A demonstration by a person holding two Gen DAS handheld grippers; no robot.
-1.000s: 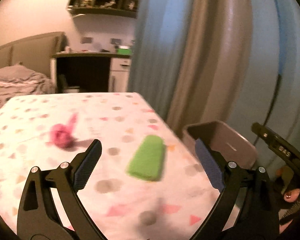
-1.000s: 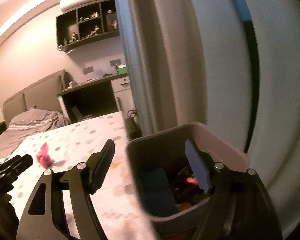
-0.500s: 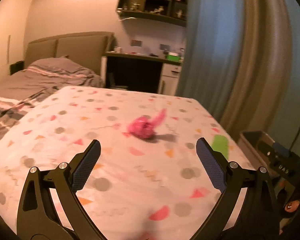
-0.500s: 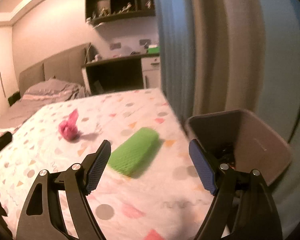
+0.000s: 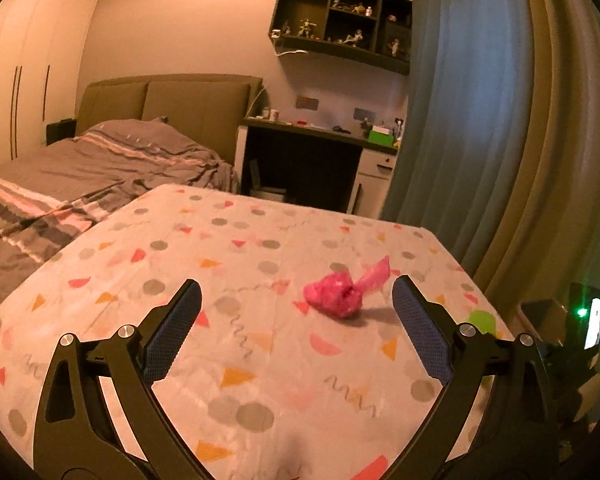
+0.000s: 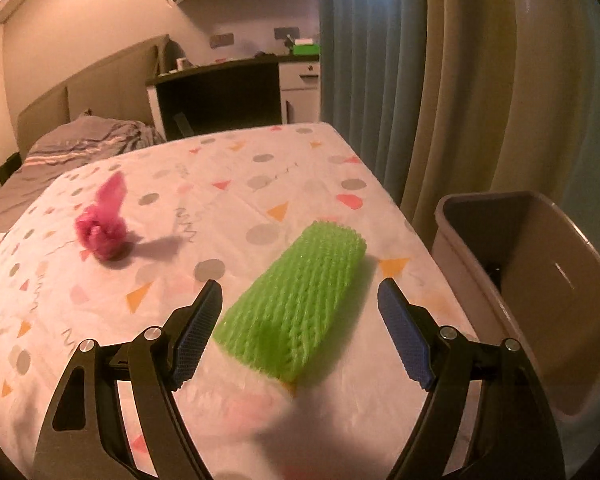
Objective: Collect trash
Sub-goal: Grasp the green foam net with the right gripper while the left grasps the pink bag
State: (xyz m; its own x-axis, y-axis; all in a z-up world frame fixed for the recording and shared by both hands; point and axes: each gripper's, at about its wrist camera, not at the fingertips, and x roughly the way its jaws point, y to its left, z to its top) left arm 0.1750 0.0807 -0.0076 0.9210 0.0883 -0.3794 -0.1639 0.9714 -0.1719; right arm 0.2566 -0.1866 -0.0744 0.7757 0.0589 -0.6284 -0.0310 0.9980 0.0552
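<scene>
Right tongs (image 6: 300, 312) spread wide over the green foam net (image 6: 296, 304) lying on the patterned bench (image 6: 260, 168), pads clear of it. Left tongs (image 5: 296, 316) also apart, empty, the pink crumpled wrapper (image 5: 336, 298) just ahead. Bin (image 6: 540, 280) beside the bench's right edge.

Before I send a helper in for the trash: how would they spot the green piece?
On the patterned tablecloth, look at the edge nearest the brown bin. The green foam net sleeve lies flat there, long and ribbed, unlike the crumpled pink wad farther away.
</scene>
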